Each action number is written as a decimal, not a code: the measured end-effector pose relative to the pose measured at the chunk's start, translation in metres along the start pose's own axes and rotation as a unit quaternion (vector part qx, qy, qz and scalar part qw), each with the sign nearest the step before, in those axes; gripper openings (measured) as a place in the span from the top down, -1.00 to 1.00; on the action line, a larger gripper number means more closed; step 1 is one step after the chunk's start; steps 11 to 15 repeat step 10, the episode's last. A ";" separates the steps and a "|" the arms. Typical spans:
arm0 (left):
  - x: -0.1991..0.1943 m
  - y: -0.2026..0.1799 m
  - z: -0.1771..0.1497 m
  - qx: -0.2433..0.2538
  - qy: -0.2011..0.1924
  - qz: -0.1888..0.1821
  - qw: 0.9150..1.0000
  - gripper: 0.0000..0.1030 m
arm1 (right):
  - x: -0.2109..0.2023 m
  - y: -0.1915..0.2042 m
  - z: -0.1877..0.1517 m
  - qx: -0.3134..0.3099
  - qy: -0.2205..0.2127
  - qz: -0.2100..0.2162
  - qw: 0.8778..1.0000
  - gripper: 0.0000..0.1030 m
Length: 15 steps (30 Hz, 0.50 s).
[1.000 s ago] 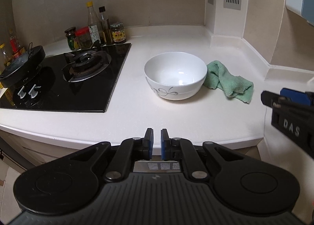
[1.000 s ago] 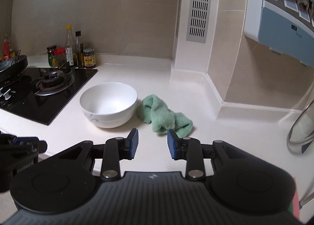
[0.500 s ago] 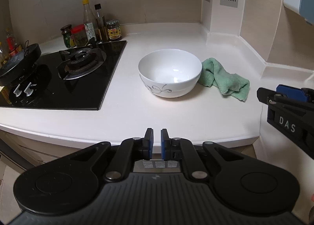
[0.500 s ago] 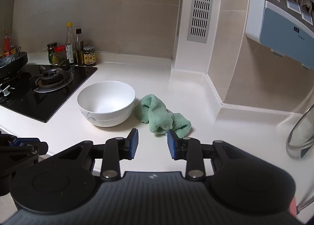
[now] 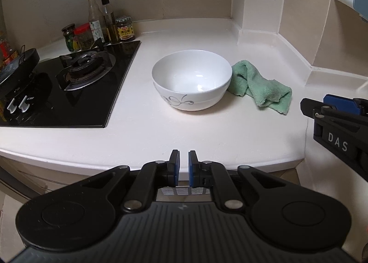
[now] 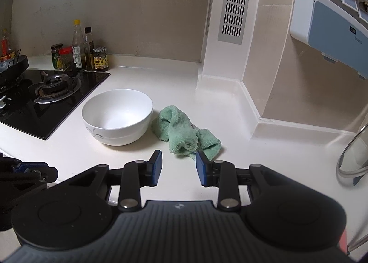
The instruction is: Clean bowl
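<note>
A white bowl (image 5: 192,79) with a grey swirl pattern stands upright on the white counter (image 5: 161,132); it also shows in the right wrist view (image 6: 117,116). A crumpled green cloth (image 5: 260,86) lies just right of it, touching its side, and also shows in the right wrist view (image 6: 184,134). My left gripper (image 5: 183,159) is nearly shut and empty, over the counter's front edge, short of the bowl. My right gripper (image 6: 178,159) is open and empty, just short of the cloth; it also shows at the right edge of the left wrist view (image 5: 331,111).
A black gas hob (image 5: 69,93) lies left of the bowl, with a dark pan (image 5: 18,67) at its far left. Bottles and jars (image 5: 101,28) stand by the back wall. A wall corner column (image 6: 220,79) and a glass lid (image 6: 354,155) are on the right.
Both grippers have moved forward toward the counter. The bowl and cloth look larger and closer. The jaws keep the same openings.
</note>
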<state>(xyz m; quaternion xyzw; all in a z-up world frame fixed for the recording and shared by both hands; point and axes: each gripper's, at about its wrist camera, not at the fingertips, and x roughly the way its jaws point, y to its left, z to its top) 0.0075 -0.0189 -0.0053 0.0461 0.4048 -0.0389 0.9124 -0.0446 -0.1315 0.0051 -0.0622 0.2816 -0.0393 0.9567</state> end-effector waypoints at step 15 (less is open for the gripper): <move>0.006 -0.004 0.012 0.009 -0.010 -0.002 1.000 0.85 | 0.013 -0.008 0.007 -0.005 0.004 -0.003 1.000 0.46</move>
